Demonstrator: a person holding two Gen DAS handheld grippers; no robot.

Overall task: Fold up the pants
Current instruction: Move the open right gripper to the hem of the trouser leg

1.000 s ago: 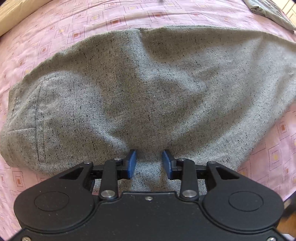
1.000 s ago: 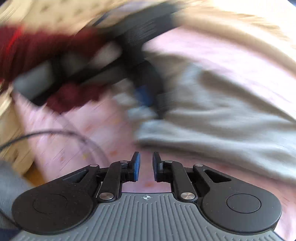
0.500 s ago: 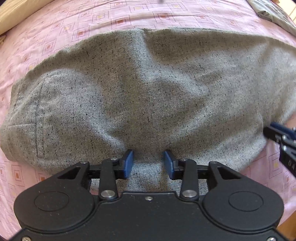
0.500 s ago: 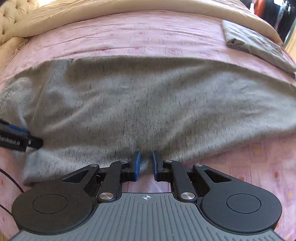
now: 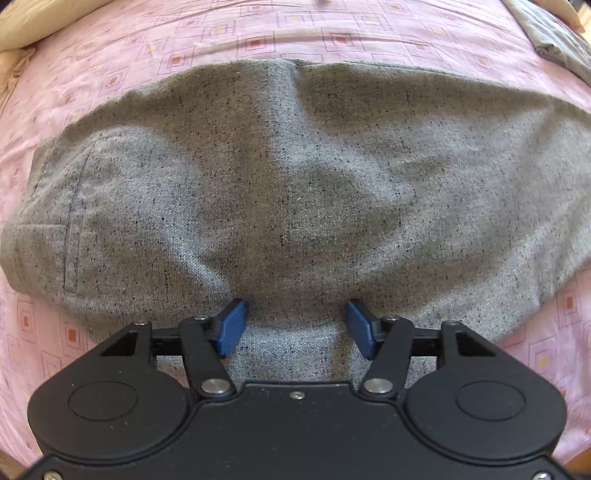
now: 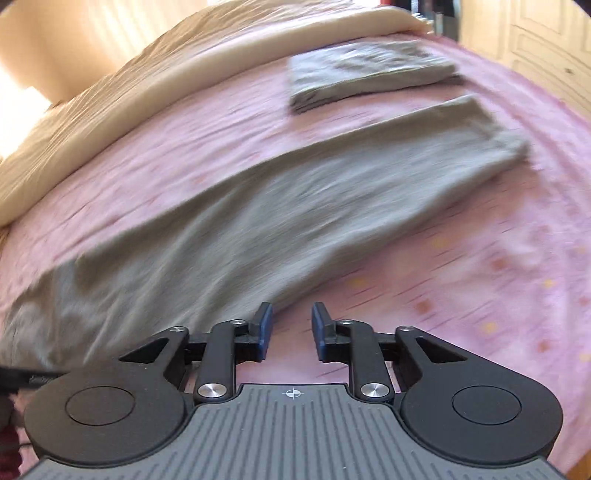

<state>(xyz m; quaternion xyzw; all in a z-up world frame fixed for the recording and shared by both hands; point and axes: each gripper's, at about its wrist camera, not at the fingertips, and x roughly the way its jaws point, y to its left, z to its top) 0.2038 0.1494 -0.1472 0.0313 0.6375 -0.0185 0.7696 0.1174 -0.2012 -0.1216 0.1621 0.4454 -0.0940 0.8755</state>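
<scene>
Grey flecked pants lie flat on the pink bed sheet, waist and pocket at the left, legs running off to the right. My left gripper points down over their near edge. Its jaws are opening, and the cloth lies under the gap with neither pad pressing it. In the right wrist view the pants stretch away to the leg cuff at upper right. My right gripper hovers at their near edge, over the sheet. Its jaws are opening with nothing between them.
A folded grey garment lies on the sheet beyond the cuff, also visible as a grey garment at the top right corner. A beige duvet borders the far side. A beige pillow sits at top left.
My left jaws have widened over the same spot on the pants. My right gripper has swept along the pants toward the leg end and rolled, and its jaws have widened.
</scene>
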